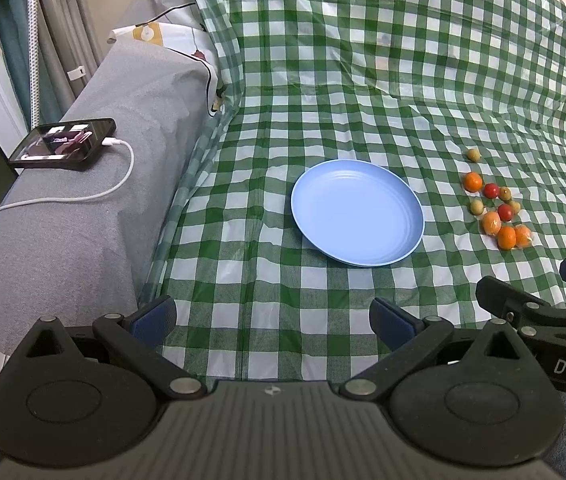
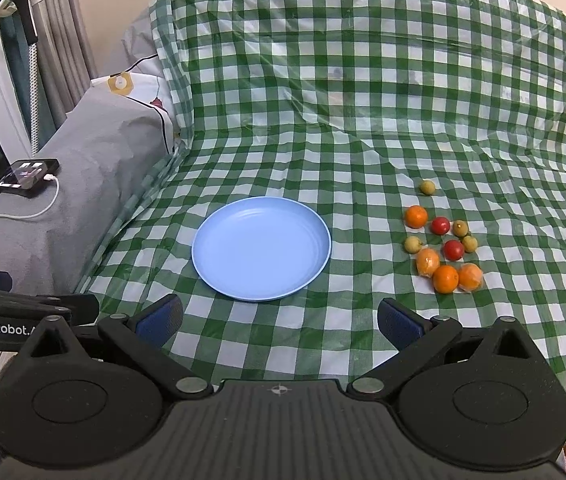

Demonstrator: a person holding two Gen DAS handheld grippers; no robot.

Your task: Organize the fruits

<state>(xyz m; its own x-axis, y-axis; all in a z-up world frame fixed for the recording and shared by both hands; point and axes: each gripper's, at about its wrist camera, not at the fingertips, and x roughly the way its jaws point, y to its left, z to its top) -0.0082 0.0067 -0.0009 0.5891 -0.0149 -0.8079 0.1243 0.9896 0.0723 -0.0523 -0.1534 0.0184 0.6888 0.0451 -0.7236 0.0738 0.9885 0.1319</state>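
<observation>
Hovering low over the near edge of the checked cloth, the left gripper (image 1: 273,320) has its blue-padded fingers (image 1: 155,316) spread wide with nothing between them, and the right gripper (image 2: 279,320) stands likewise released, jaws apart and empty, just beside it; each tool's black linkage intrudes at the edge of the other's view. Neither gripper touches any item. Directly ahead of both lies a light blue plate (image 2: 261,248), flat on the green-and-white checked tablecloth (image 2: 323,120), with no fruit on it. To the right of the plate, apart from it, the fruits sit in a loose cluster on the cloth: four oranges, of which the farthest orange (image 2: 416,216) sits alone at the cluster's far left and the nearest orange (image 2: 445,278) rests between two that appear wrapped in clear film; two red tomatoes (image 2: 440,225), one behind the other; and several small yellow-green fruits (image 2: 413,244), one of them (image 2: 427,187) lying a little beyond the rest. The cloth rises at the back over a raised form. To the left, a grey covered ledge (image 1: 83,220) carries a smartphone (image 1: 65,143) with a white charging cable (image 1: 95,196) plugged in. Curtains (image 1: 59,20) hang at far left.
</observation>
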